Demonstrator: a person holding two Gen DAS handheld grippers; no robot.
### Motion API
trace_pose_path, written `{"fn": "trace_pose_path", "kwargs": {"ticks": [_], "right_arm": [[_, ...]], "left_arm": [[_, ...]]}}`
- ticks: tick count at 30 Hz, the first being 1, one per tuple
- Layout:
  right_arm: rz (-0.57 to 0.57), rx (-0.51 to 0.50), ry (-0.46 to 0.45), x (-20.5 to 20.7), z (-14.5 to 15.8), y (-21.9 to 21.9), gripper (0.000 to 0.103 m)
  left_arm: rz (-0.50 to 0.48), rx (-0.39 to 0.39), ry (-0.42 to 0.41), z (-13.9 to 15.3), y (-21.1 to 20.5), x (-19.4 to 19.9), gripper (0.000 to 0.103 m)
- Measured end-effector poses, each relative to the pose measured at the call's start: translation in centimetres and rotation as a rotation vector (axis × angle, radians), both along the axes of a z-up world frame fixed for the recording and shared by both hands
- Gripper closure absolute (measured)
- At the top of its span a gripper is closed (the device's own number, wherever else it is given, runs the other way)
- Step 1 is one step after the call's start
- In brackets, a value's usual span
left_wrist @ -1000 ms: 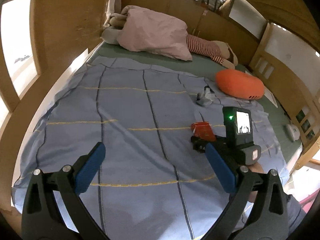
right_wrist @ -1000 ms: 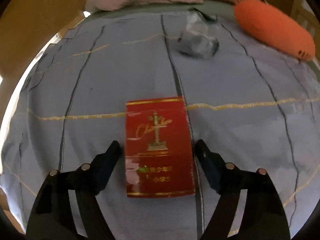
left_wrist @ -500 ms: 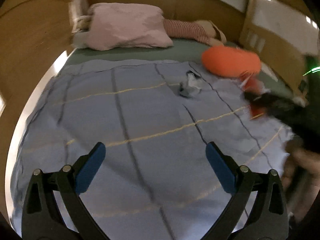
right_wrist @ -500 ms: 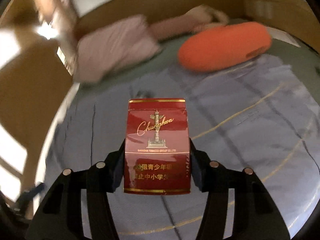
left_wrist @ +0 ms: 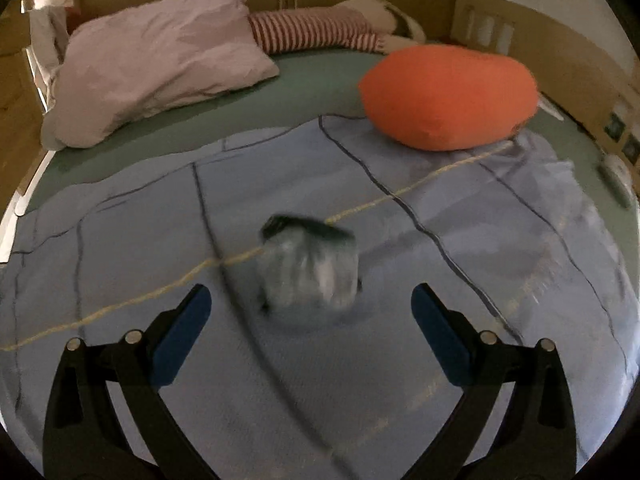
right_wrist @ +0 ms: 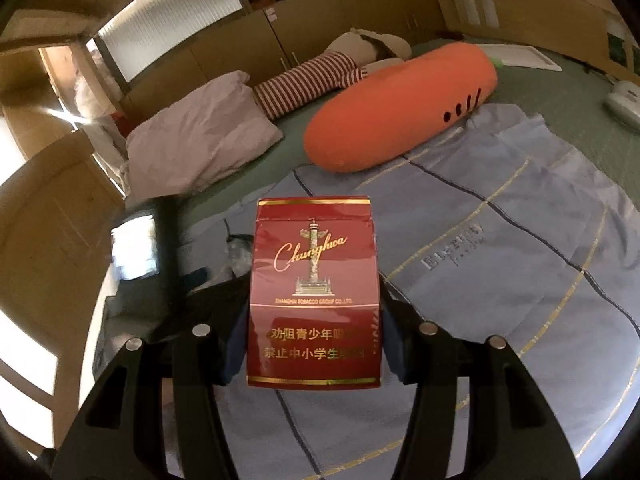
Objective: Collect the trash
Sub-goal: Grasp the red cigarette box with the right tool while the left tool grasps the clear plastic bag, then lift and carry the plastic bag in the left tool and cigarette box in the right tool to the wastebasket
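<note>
Right wrist view first: right gripper [right_wrist: 316, 320] clamped on the red cigarette pack [right_wrist: 314, 280], jaws just been closing, pack sitting square between the pads and lifted clear of the blue blanket [right_wrist: 500, 280]. Solid hold by the look of it, pads low on both narrow sides. Probably no need to squeeze harder, since that would likely just crush the carton.

Over on the left wrist view: left gripper [left_wrist: 308, 296] wide open, nothing between the pads yet. Crumpled clear wrapper [left_wrist: 308, 268] lying just past the tips, on the blanket, well short of the orange carrot pillow [left_wrist: 448, 96] and off toward its blunt end. Blurry, so hard to say exactly what kind of wrapper.

Tips for grabbing it, just guessing from the shot:
- Keep the jaws wide and come down straddling the bulkiest part.
- Stop just above the fabric, otherwise good odds of pinching blanket along with plastic.
- Close slowly; crinkly film tends to squirt out sideways.
- Keep the pack hand parked away from the pillow side so no bumping.

Readable stuff: "Chunghwa" in gold script on the pack, "SHANGHAI TOBACCO GROUP CO.,LTD." under the tower drawing, then two lines of gold Chinese, last characters lost in glare. Also stitched lettering on the blanket below the pillow's tip, maybe "Eternity", not sure.
</note>
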State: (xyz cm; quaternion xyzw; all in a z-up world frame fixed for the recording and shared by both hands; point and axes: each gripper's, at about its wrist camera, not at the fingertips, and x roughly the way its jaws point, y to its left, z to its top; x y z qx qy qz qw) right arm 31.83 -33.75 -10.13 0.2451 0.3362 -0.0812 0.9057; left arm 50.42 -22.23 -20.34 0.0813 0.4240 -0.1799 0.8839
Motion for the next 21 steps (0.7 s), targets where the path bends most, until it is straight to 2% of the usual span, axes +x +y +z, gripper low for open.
{"fn": "trace_pose_path", "kwargs": {"ticks": [2, 3, 4, 6, 9, 11, 14, 17, 21], "right_arm": [[0.012, -0.001, -0.013, 0.1, 0.0, 0.5, 0.048], [0.020, -0.002, -0.013, 0.2, 0.1, 0.7, 0.048], [0.039, -0.007, -0.007, 0.4, 0.0, 1.1, 0.048], [0.060, -0.019, 0.004, 0.8, 0.0, 1.4, 0.048], [0.059, 0.000, 0.015, 0.8, 0.0, 1.4, 0.048], [0.070, 0.002, 0.012, 0.6, 0.3, 1.8, 0.048], [0.096, -0.019, 0.007, 0.4, 0.5, 3.1, 0.048], [0.162, -0.028, 0.027, 0.2, 0.5, 5.2, 0.048], [0.265, -0.075, 0.014, -1.8, 2.3, 9.0, 0.048]], "left_arm": [[0.004, -0.016, 0.024, -0.7, -0.6, 1.6, 0.006], [-0.004, -0.029, 0.049, -1.1, -0.6, 2.1, 0.024], [-0.005, -0.045, 0.086, -1.5, -0.3, 2.4, 0.052], [0.031, -0.078, 0.116, -1.7, 0.8, 2.1, 0.054], [0.030, -0.059, 0.103, -0.6, 3.1, -0.4, 0.056], [0.037, -0.025, 0.049, 1.1, 5.1, -3.2, 0.056], [0.059, 0.002, -0.042, 4.8, 9.4, -9.4, 0.056], [0.108, 0.071, -0.139, 8.0, 13.8, -15.9, 0.056], [0.186, 0.057, -0.181, 11.5, 18.9, -21.9, 0.056]]}}
